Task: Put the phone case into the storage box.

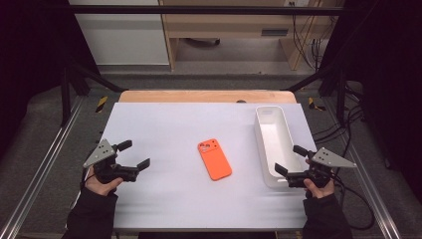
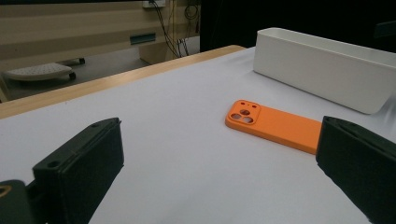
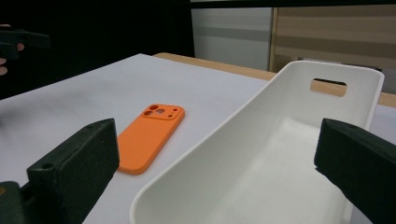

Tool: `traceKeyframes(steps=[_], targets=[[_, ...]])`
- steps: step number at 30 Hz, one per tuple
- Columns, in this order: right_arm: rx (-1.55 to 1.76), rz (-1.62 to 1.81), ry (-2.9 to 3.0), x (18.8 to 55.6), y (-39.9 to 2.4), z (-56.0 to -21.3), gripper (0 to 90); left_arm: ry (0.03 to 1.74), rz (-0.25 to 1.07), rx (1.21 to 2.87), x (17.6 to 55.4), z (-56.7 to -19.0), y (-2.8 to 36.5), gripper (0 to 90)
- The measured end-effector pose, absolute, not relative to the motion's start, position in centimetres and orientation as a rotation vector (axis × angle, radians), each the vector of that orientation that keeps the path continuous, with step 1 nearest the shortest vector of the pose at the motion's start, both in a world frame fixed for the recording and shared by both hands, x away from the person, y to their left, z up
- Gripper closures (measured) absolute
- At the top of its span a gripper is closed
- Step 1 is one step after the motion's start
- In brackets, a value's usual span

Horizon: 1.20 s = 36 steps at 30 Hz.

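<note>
White table [image 1: 164,124]: orange phone case [image 1: 215,159] flat at centre, white bin [image 1: 272,144] to its right. My left gripper [image 1: 134,155] near left, right gripper [image 1: 290,160] at bin's near end, both jaws wide, empty.

A white table [image 1: 164,124] with a bare wooden strip along its far edge carries two things. An orange phone case [image 1: 215,159] lies flat at its middle, camera cutouts toward the far edge; a long white tray [image 1: 272,144] stands lengthwise just right of the case.
</note>
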State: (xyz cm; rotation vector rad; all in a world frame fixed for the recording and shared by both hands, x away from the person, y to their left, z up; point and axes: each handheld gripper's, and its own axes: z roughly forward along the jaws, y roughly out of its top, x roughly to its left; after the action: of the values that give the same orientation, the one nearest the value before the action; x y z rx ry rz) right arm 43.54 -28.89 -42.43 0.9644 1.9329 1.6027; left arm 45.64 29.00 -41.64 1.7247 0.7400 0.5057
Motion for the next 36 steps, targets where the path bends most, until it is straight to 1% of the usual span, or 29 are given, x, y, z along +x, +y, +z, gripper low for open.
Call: traceKeyframes(steps=[18,36], targets=[[0.955,1.594,1.942,43.5,-28.8,-42.5,0.4,0.722,0.49,1.75,45.5,-41.4,28.0,0.2],[0.959,1.592,1.942,43.5,-28.9,-42.4,0.4,0.708,0.466,1.804,45.3,-41.3,25.2,0.0]])
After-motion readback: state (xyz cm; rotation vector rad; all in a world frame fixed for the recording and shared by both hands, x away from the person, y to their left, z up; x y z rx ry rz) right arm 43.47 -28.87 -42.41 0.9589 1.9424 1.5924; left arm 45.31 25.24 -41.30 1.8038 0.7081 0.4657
